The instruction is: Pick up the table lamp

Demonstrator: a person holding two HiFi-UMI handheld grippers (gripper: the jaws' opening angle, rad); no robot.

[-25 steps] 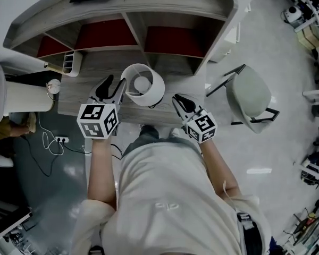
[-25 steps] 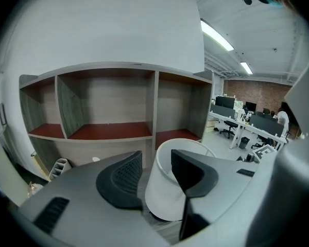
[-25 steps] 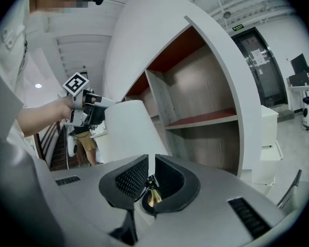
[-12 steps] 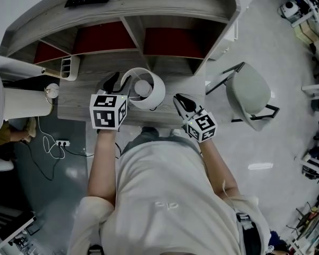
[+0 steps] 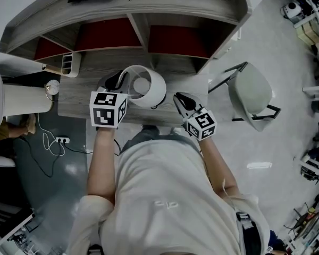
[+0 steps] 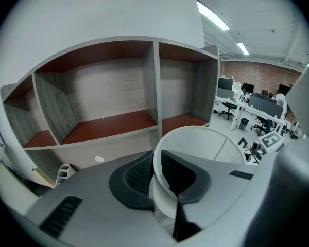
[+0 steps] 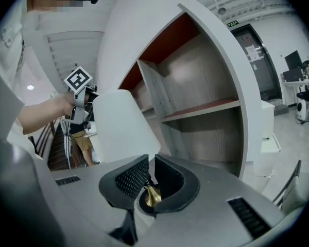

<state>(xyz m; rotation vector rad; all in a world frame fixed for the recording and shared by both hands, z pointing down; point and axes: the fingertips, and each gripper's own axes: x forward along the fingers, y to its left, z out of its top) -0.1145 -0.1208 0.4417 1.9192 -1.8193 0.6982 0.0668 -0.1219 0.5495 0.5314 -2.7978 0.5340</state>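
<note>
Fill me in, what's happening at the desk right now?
The person is taking hold of the table lamp on the desk. The left gripper straddles the rim of the white shade, one jaw inside, one outside, and its jaws are closing on it. The right gripper, shut, sits at the lamp's other side.

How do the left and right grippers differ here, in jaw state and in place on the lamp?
The left gripper has its jaws closing, the lampshade rim between them, one inside, one outside; the right gripper is shut, clear of the shade. The left is at the shade's top rim; the right is lower, by the brass lamp base. Both face the shelf unit.
</note>
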